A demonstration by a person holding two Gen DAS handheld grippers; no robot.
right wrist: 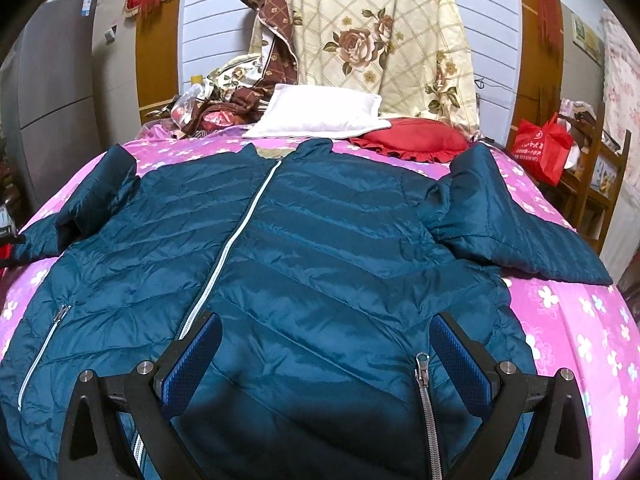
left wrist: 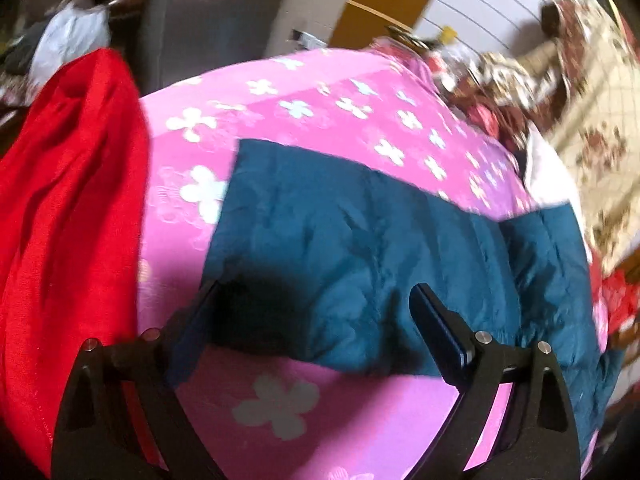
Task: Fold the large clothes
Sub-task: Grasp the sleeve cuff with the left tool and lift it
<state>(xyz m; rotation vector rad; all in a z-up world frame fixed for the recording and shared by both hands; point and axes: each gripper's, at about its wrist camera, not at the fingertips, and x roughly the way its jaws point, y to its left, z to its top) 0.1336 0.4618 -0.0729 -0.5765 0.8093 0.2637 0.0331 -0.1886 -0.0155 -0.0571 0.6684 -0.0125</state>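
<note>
A teal quilted jacket (right wrist: 320, 240) lies front up and spread flat on the pink flowered bedspread (right wrist: 580, 320), zipped, both sleeves out to the sides. My right gripper (right wrist: 326, 320) is open and empty, just above the jacket's lower front near a pocket zipper (right wrist: 422, 372). In the left wrist view one teal sleeve (left wrist: 340, 248) lies on the bedspread (left wrist: 280, 408). My left gripper (left wrist: 316, 292) is open and empty over the sleeve's near edge.
A red garment (left wrist: 68, 208) lies at the left beside the sleeve. A white pillow (right wrist: 320, 116) and a red cushion (right wrist: 412, 136) sit at the bed's head below a floral quilt (right wrist: 380, 40). A red bag (right wrist: 540, 148) hangs at the right.
</note>
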